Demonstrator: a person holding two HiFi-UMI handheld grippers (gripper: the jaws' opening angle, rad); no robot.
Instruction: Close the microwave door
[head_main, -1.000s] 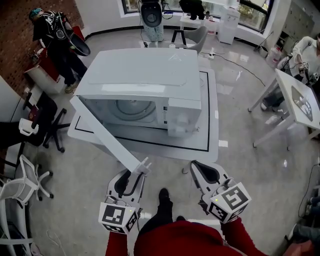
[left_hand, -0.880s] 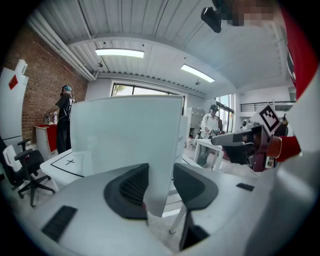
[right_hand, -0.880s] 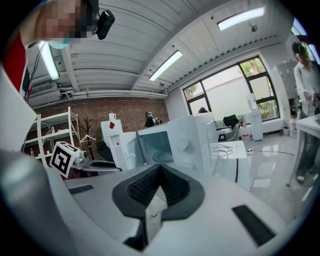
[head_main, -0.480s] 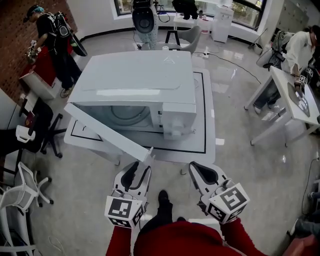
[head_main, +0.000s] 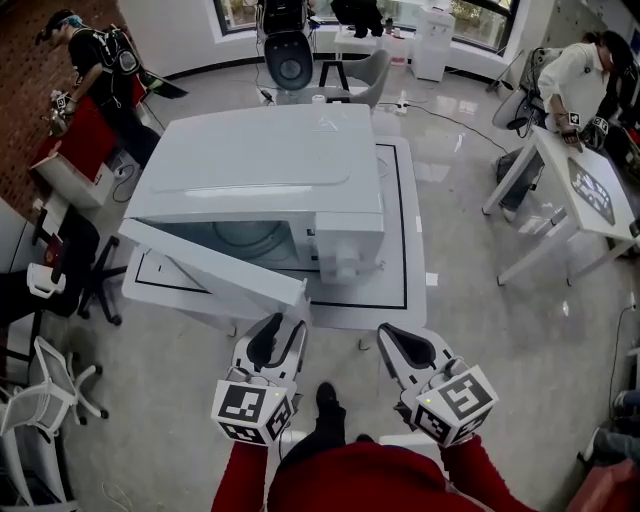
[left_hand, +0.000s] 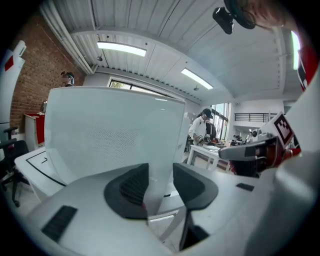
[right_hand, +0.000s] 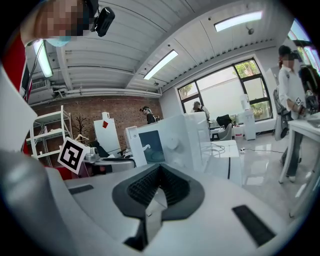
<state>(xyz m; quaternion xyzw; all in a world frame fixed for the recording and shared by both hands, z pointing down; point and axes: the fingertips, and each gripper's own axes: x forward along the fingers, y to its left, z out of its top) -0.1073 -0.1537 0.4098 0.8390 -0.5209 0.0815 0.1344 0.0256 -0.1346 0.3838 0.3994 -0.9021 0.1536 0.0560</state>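
Halfway shut, I'd say. The microwave door (head_main: 210, 268) hangs at a shallow angle off its left-side hinge, free edge out front, with the cavity of the microwave (head_main: 265, 165) only showing as a narrow wedge behind it. The whole unit sits on a white table (head_main: 395, 290).

The left gripper (head_main: 277, 335) has its jaws a door's thickness apart, and the left gripper view shows that free edge filling the gap between the pads, so it looks pinched on. The right gripper (head_main: 400, 345) hangs off to the side, jaws pressed together with nothing in them.

So the step in hand is the swing itself. Next move is probably pushing the edge in toward the control-panel side until it latches, and letting go before the pads get trapped against the front.

Compared to a second ago, the door angle is much tighter, and the left gripper has moved in with it.
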